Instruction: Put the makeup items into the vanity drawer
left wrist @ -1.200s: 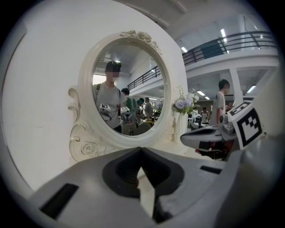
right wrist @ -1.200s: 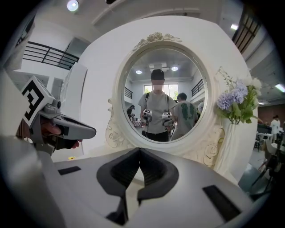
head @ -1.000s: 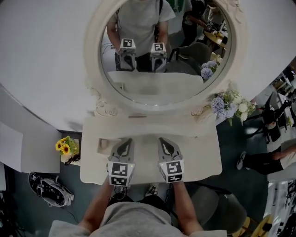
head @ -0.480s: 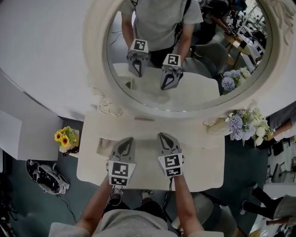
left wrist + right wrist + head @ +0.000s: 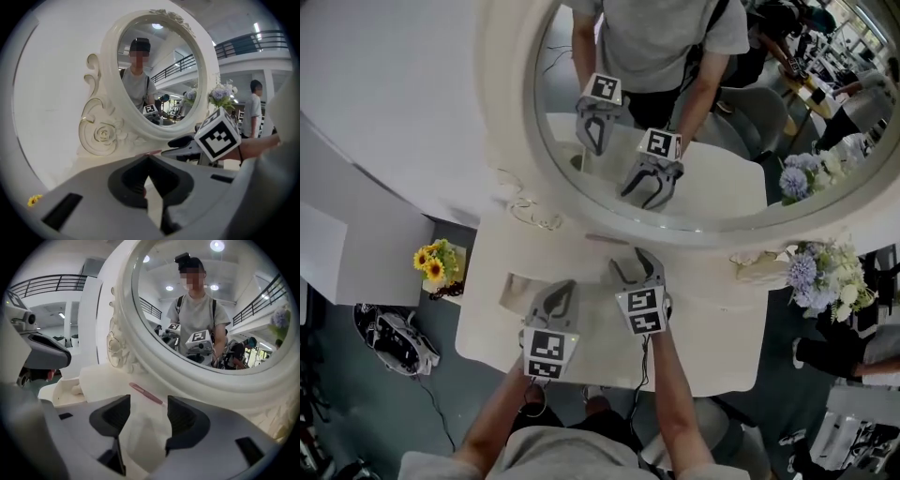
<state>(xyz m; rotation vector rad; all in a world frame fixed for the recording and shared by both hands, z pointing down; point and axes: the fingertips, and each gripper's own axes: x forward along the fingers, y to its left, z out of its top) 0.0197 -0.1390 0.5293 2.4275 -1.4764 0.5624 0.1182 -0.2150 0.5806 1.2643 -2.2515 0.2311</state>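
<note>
Both forearms reach toward the mirror (image 5: 511, 141), grippers tilted down. Right gripper (image 5: 636, 265) (nearer the mirror) has just been opening, 2 jaws apart, holding nothing; left gripper (image 5: 563, 285) closed, empty.

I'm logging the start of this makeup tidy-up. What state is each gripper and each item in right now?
left gripper: shut, nothing between its jaws.
right gripper: open, its jaws have just been opening, nothing between them.
pink makeup stick: lying flat on the vanity top at the foot of the mirror, untouched, just ahead of the right gripper.
</note>
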